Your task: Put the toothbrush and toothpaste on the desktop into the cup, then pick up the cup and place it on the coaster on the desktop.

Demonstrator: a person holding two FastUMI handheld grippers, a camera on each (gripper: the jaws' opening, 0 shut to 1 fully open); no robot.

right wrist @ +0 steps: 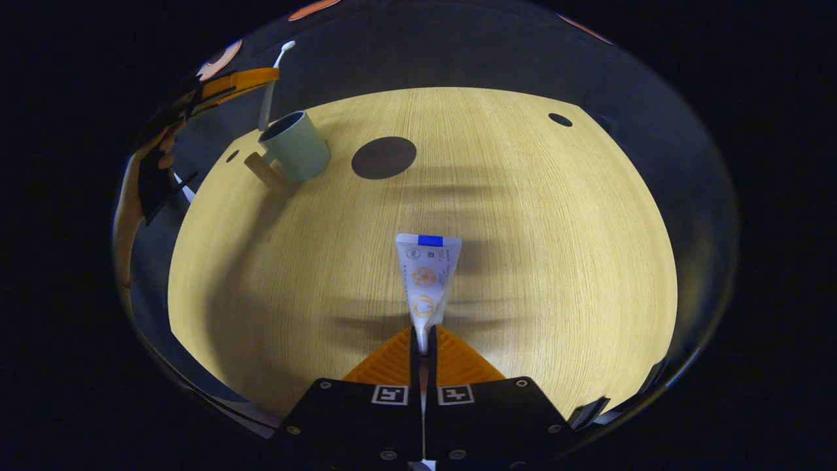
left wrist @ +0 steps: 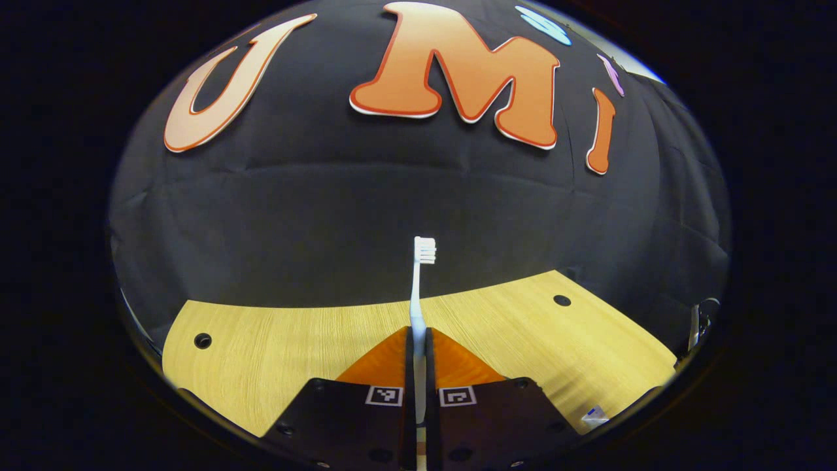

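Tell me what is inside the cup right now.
The cup looks empty where its interior shows; its bottom is hidden by the rim. The toothbrush hangs above it in the left gripper.

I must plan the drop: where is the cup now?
In the right gripper view, the cup stands upper left on the desktop, beside the dark coaster, below the held toothbrush.

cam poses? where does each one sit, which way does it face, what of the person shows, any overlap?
Left gripper view: rides the left hand-held gripper, faces level along its fingers, which pinch the white toothbrush over the light wooden desktop.
Right gripper view: rides the right hand-held gripper, looks down at the desktop; fingers pinch the white toothpaste tube. Beyond: pale green cup, dark round coaster, a hand.
Shared: desktop, toothbrush.
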